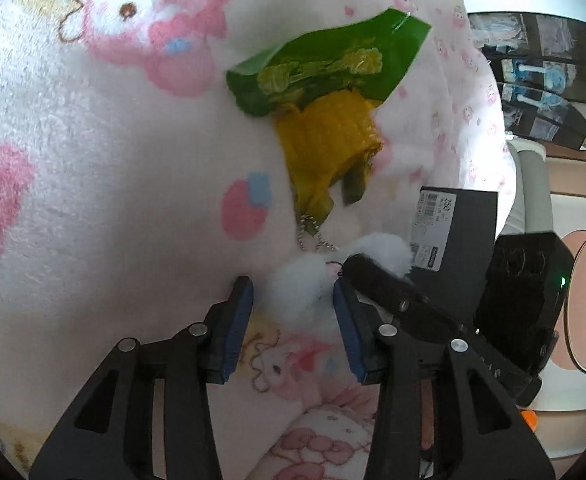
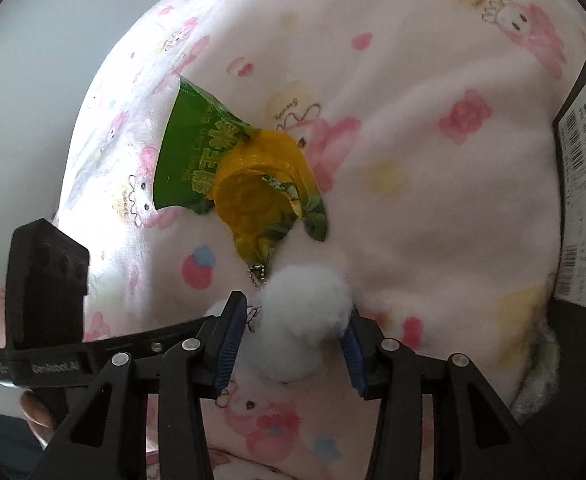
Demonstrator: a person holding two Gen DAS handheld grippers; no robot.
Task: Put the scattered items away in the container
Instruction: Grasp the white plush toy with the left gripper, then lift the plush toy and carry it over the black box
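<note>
White pompom (image 1: 305, 288) lies on the blanket (image 1: 93, 200), between the left gripper's (image 1: 293, 312) spread pads, below the green-yellow packet (image 1: 325, 120). Right wrist view: right gripper (image 2: 295, 344) pinches the pompom (image 2: 305, 308); box (image 2: 585, 208) at right.

We angle both tools downward: the left tool (image 1: 293, 286) stands parted, the right tool (image 2: 295, 316) is clamped.

One pompom (image 2: 307, 308) – one wrapper (image 2: 197, 152) – one box (image 1: 455, 232)

Pink cartoon-print blanket (image 2: 433, 184) carries green-yellow wrapper (image 2: 245, 176), white pompom (image 2: 305, 304).
</note>
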